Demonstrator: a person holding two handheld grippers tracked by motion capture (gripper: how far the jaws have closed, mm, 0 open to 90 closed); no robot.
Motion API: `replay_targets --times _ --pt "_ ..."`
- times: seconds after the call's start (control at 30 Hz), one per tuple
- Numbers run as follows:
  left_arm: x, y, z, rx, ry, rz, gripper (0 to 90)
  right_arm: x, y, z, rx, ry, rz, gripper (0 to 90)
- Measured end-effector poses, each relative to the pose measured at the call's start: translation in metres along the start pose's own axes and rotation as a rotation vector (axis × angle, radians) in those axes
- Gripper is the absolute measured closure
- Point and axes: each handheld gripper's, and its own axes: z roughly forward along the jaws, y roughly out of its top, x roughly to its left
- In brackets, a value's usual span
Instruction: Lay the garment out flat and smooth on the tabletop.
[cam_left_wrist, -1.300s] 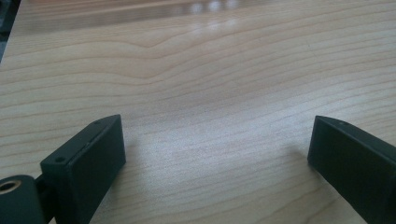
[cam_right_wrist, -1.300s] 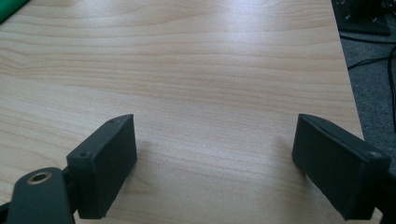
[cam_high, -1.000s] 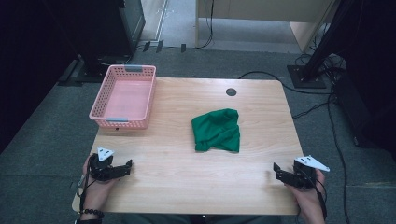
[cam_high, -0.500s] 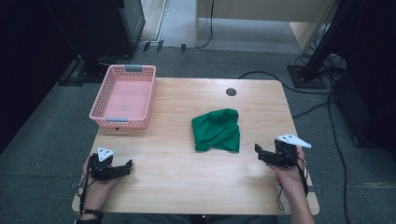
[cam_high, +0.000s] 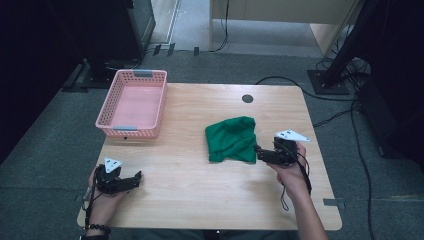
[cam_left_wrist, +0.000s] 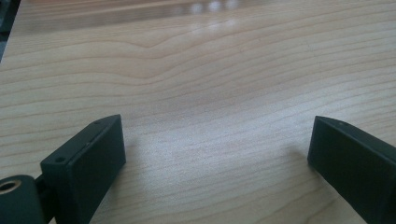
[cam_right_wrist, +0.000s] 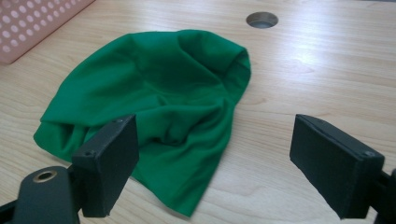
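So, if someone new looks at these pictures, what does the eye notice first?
The crumpled green cloth in the middle of the wooden table stands out first, with the right gripper open just at its right edge. Next comes the pink basket at the far left corner. The left gripper sits open near the front left edge.

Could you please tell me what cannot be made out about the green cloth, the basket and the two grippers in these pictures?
- Green cloth: its near edge is hidden behind one of the right gripper's fingers in the right gripper view; its folds hide what kind of item it is.
- Pink basket: cut off by the frame's corner there.
- Left gripper: its fingers are cut off by the bottom edge in the left gripper view.
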Motion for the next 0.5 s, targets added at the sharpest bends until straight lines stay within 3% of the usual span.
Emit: replay_targets --times 0.2,0.37,0.5 --pt "0.000 -0.001 -0.001 0.000 -0.007 0.004 4.3 0.006 -0.015 0.023 0.065 -0.017 -0.016 15.6" --pt "-0.002 -0.001 -0.005 -0.019 0.012 0.012 4.3 0.009 -0.023 0.034 0.097 -0.012 0.005 15.6" --pt "-0.009 0.007 -0.010 -0.068 -0.034 -0.035 4.3 0.010 -0.023 0.039 0.095 -0.012 -0.009 15.6"
